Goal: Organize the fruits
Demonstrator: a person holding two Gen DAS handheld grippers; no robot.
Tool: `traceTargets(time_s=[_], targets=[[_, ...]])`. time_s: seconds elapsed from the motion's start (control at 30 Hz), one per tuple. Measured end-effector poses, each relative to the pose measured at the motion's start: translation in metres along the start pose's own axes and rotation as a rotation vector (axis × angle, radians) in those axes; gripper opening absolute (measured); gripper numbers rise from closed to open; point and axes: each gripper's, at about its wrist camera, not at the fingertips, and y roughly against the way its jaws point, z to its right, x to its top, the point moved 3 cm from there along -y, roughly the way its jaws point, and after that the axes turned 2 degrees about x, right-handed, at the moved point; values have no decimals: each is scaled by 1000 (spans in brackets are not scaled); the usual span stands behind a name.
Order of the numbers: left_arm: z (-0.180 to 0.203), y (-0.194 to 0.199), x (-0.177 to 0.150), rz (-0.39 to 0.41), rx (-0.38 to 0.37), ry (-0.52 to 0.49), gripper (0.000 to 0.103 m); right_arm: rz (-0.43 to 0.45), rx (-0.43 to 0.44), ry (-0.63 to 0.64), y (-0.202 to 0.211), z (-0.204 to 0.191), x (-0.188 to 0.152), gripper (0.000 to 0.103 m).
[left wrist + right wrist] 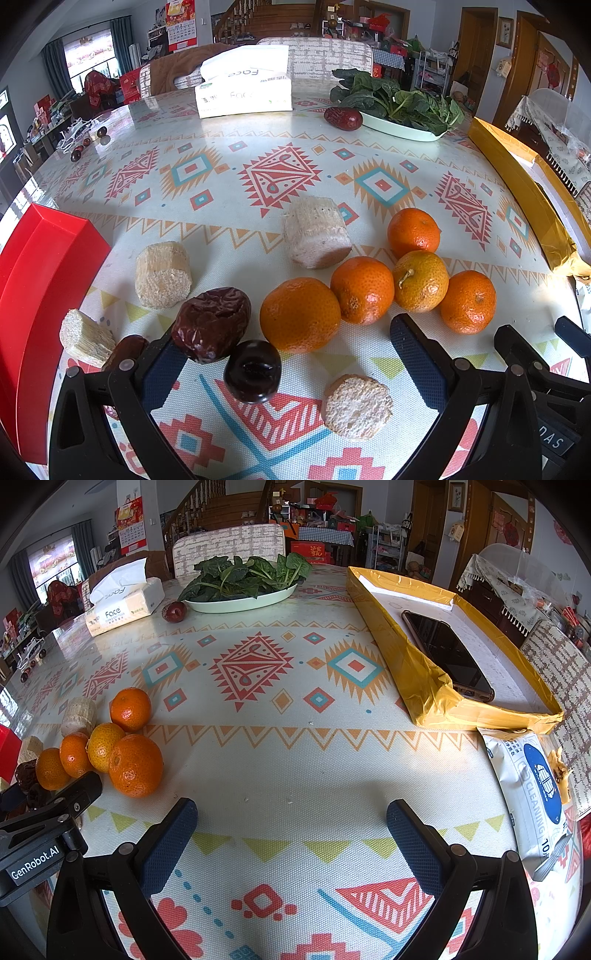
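Observation:
Several oranges sit bunched on the patterned tablecloth just ahead of my left gripper, which is open. Between its fingers lie a glossy dark date and a cut sugarcane piece. A wrinkled red date rests at the left fingertip. More sugarcane pieces lie around, one further back. My right gripper is open over bare cloth, with the oranges to its left.
A red tray lies at the left edge. A yellow box holding a phone is on the right, with a wipes pack near it. At the back are a plate of greens, a tissue pack and another date.

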Motion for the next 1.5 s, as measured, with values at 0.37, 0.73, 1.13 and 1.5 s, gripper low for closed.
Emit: traceTargets(time_s=[0.37,0.73,1.13,1.5], targets=[[0,0,0,0,0,0,103,0,0,1,0,0,0,103],[-1,3,-4,-37,-53,-71,103,-35,28,25,0,-1,1,103],[-3,6,-8,-54,-92,-134,103,-106,-19,-36,0,0,-1,103],[-55,83,5,211,-177,-12,103,-67,-39,-53,2,0,-3,103]])
